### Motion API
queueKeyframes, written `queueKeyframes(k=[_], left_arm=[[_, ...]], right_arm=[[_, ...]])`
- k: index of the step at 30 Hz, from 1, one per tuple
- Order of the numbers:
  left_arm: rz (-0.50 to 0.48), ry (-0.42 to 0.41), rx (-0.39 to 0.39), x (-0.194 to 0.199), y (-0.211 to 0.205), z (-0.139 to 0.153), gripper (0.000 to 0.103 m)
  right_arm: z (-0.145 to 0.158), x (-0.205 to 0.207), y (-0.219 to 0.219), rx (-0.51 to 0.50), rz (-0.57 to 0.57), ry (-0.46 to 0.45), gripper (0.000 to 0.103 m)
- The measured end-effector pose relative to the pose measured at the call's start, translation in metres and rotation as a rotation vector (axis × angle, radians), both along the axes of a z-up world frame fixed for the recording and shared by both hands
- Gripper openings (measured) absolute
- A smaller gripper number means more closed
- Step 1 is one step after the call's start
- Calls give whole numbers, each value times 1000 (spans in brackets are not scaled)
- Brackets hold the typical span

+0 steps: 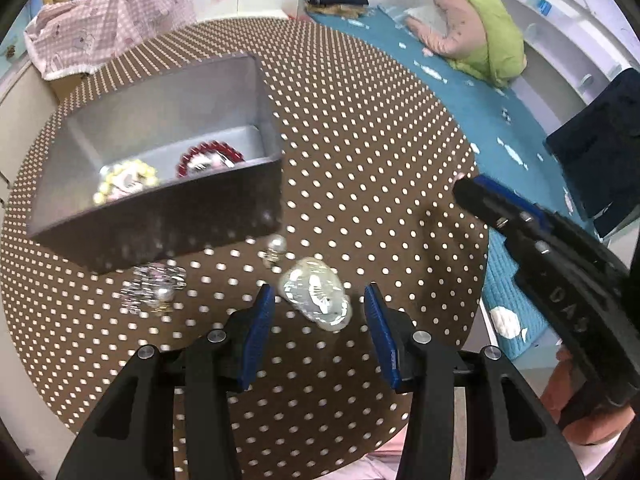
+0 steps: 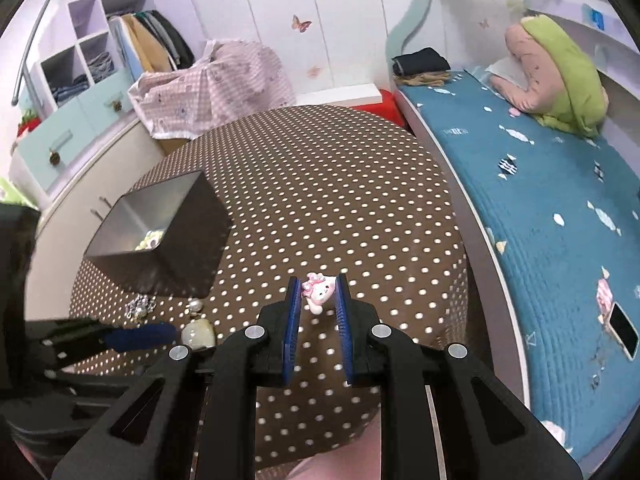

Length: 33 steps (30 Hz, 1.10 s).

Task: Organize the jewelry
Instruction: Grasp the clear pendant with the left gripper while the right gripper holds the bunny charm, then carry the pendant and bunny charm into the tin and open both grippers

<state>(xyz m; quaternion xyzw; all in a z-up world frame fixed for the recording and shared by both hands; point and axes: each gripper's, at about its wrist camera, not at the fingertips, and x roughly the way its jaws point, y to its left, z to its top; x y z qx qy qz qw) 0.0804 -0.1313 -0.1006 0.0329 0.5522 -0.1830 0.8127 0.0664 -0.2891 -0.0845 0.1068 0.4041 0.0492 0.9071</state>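
Note:
A grey box (image 1: 160, 128) stands on the polka-dot table (image 1: 360, 140) and holds a red bead bracelet (image 1: 210, 158) and a yellow bead bracelet (image 1: 126, 180). My left gripper (image 1: 320, 296) is open around a clear shiny jewel piece (image 1: 316, 294) lying on the table. A pearl earring (image 1: 275, 250) and a sparkly brooch (image 1: 154, 290) lie in front of the box. My right gripper (image 2: 319, 286) is shut on a pink and white bunny charm (image 2: 318, 291), above the table. The box (image 2: 160, 236) also shows in the right wrist view.
A bed with a blue cover (image 2: 540, 208) runs along the table's right side, with a phone (image 2: 624, 330) on it. A pink checked cloth (image 2: 212, 84) lies on a cabinet behind the table. My right gripper's finger shows in the left wrist view (image 1: 500, 208).

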Motion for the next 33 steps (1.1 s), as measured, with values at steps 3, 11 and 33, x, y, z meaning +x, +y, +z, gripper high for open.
queueKeyframes(k=[3,11,33], left_arm=[[5,-41,38,0,-7,-1,35],[11,-39,39,5,-3,-2,27],[119,-217,-50,-3,81,67,27]], right_arm=[[-3,3,-5,11,3,5,18],[-8,9,-5,27,30,11,18],[53,10,72,-20,145,-109,18]])
